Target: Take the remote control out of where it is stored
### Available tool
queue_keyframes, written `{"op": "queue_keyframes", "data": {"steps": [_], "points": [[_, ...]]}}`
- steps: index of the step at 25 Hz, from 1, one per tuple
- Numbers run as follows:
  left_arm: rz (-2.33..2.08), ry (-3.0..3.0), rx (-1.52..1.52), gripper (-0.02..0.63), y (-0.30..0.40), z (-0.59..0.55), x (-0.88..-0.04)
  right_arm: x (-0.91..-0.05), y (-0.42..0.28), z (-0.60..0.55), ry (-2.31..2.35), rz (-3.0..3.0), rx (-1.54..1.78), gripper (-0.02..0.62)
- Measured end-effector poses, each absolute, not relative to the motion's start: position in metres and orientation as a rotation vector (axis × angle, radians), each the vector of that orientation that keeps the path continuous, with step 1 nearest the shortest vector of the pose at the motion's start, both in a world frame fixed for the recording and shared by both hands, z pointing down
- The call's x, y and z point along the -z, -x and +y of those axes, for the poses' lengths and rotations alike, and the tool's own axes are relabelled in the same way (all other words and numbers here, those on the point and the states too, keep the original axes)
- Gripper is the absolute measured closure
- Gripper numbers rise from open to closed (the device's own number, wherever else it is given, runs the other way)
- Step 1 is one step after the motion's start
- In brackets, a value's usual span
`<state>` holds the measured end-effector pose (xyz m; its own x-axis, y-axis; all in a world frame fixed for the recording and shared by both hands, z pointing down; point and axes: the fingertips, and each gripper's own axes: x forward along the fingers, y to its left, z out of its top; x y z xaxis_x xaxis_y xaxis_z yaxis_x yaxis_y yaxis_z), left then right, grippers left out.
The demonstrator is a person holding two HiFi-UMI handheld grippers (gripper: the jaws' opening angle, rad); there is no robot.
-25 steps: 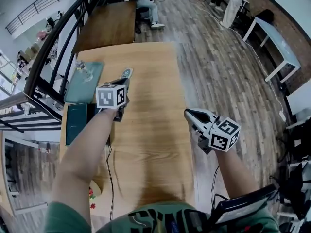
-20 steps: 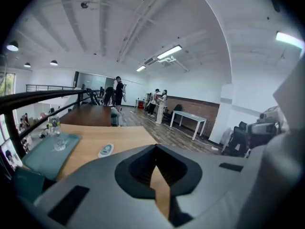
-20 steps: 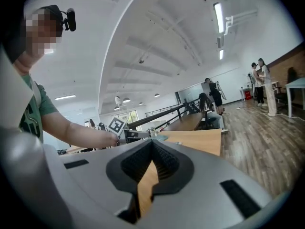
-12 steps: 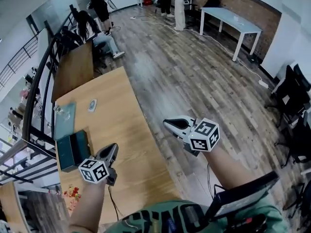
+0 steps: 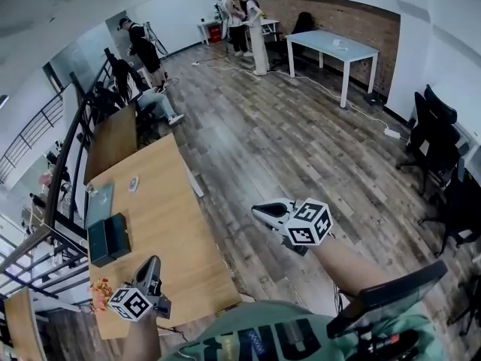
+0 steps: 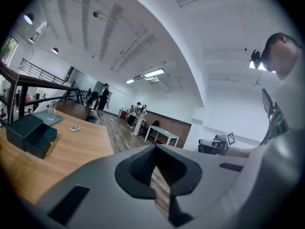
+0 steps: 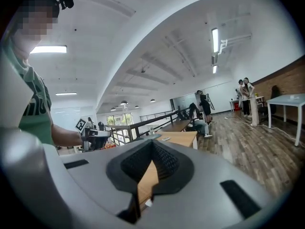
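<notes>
Drawn back from the pale wooden table [image 5: 176, 232], the left gripper [image 5: 152, 262] and right gripper [image 5: 258, 210] are held closed and empty, seemingly because the dark green rectangular box [image 5: 107, 239] lies well apart.

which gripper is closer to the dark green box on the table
Left. The left gripper is over the near end of the table, just this side of the dark green box. The right gripper is past the table's edge, over the floor, farther away.
</notes>
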<state>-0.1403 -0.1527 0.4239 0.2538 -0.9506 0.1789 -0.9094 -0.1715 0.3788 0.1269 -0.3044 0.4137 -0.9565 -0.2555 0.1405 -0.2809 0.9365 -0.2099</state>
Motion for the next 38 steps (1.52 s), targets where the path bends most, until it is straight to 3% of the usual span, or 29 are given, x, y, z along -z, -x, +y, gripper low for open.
{"op": "queue_keyframes", "data": {"steps": [9,19,32,38], "points": [[-1.931,-2.018,0.178,0.603,0.133,-0.031,-0.377,-0.408,-0.115,-0.239,-0.186,-3.024,-0.367,0.595],[-1.987,-2.060,0.255,0.601,0.147,0.022,-0.345,-0.392,-0.076,-0.189,-0.059,-3.035,-0.395,0.595],[-1.860,-2.213,0.224,0.601,0.293,0.142,-0.367,-0.366,0.081,-0.073,-0.230,-3.088,-0.458,0.595],[-1.805,-2.294,0.269,0.601,0.326,0.165,-0.364,-0.354,0.112,-0.031,-0.284,-3.058,-0.429,0.595]]}}
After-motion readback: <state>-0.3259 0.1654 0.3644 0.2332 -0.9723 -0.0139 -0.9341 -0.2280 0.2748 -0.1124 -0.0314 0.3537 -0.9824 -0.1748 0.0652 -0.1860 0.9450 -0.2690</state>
